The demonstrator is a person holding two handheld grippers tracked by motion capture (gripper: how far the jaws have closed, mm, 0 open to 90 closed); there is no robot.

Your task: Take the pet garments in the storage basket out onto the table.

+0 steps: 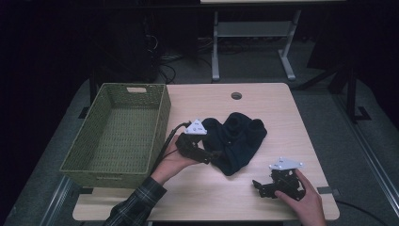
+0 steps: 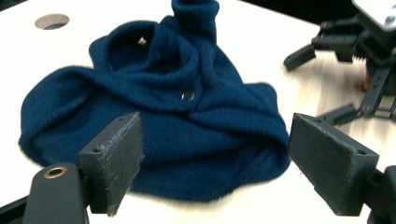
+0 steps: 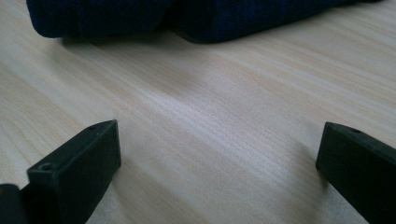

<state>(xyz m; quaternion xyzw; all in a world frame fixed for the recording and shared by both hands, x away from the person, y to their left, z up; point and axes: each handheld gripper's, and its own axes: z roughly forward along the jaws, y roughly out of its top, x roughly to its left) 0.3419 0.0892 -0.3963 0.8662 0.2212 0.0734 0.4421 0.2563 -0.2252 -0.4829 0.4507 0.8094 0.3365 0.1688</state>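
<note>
We see the left gripper (image 1: 212,157) with its jaws spread wide, holding nothing, and the crumpled dark blue knit garment (image 2: 154,121) lies directly ahead of it, its near edge between and just beyond the two pads. The right gripper (image 1: 258,186) is also spread and empty, resting low over the bare table (image 3: 210,121), with the garment's edge ahead of it and apart from it. The green woven basket (image 1: 117,134) sits behind the left gripper, on the side away from the garment. We judge the main risk to be a shallow pinch: closing on only the top fold could let loose layers slide out, or drag the heap across the wood.
</note>
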